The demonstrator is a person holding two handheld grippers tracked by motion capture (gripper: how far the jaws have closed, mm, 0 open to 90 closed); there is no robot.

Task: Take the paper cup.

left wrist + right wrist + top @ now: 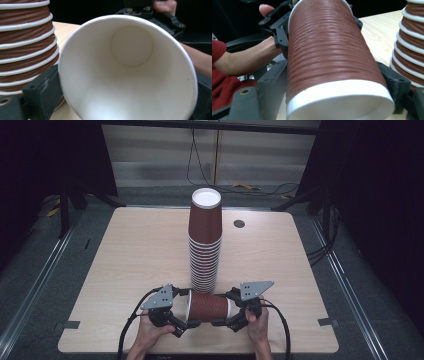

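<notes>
Holding one cup (pixel 209 307) on its side between them just above the tabletop (pixel 125 270), in front of the stack (pixel 205 245); left hand-held gripper (pixel 181 326) clamps its rim end, right hand-held gripper (pixel 226 324) its base; next, I judge, one must let go.

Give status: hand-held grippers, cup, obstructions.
Left hand-held gripper at the loose cup's open rim, grip unclear. Right hand-held gripper clamped on its base end. Cup lies sideways between them. Cup stack stands just behind, close.
</notes>
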